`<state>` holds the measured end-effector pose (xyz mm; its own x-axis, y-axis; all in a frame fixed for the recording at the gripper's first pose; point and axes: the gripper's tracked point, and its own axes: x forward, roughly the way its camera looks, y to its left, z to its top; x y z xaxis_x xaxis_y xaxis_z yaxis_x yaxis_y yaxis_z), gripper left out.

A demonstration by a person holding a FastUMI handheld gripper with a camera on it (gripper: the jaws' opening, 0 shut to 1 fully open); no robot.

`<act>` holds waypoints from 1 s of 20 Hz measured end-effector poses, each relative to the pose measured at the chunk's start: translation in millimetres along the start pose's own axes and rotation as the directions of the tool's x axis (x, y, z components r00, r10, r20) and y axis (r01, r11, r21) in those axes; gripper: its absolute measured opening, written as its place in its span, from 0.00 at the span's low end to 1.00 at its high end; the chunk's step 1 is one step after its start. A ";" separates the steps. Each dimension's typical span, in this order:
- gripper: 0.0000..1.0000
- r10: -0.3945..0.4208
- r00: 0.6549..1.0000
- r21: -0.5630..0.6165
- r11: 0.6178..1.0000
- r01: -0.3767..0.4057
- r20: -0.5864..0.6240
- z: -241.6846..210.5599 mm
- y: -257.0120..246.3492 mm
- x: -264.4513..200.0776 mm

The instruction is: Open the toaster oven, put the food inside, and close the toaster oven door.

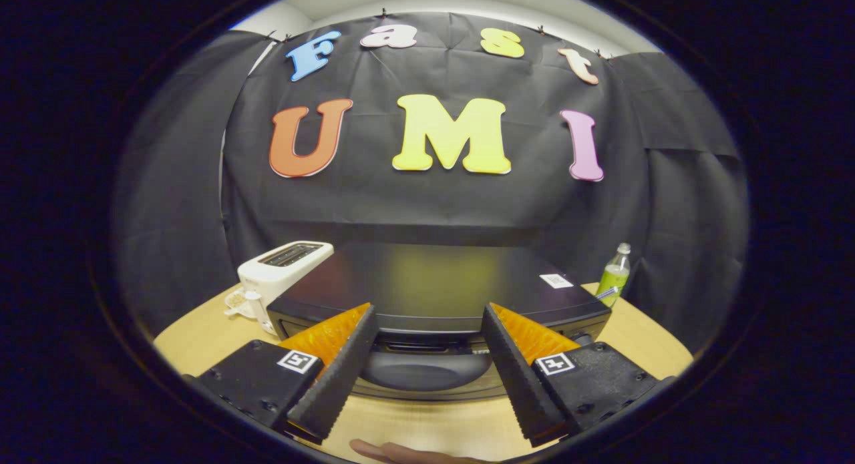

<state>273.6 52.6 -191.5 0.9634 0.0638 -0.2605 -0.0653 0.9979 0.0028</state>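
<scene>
Gripper hangs low over the table, fingers spread wide, nothing between them but air. Left finger and right finger both show ribbed black pads, orange backing behind, and a small square marker on each block.

Oven sits just ahead of the fingertips, seen from above and in front. Black, broad flat top with a dull yellowish sheen. A white sticker lies near its right rear corner. Below the front edge, between the fingers, a dark rounded part of the oven's front bulges toward the gripper; cannot tell from here whether the door is open or shut. The fingertips appear to stop short of the oven's front; contact cannot be judged.

White toaster stands to the left of the oven, close against its corner, slots up. A small pale dish or tray with something crumbly sits at the toaster's foot; contents too small to tell.

Green bottle stands upright behind the oven's right end, on the table.

Table is light wood with a curved edge.

A fingertip or bit of a hand pokes in below the gripper.
</scene>
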 end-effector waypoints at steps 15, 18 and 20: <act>1.00 0.006 0.998 -0.011 1.000 -0.006 -0.057 -39.9 -4.9 -38.0; 1.00 0.014 0.994 -0.003 1.000 -0.014 -0.106 -55.0 -5.6 -58.0; 1.00 0.009 0.994 -0.018 1.000 -0.011 -0.107 -65.0 -6.4 -68.0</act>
<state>191.6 41.0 -236.6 0.9293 0.0712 -0.3625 -0.0809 0.9967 -0.0115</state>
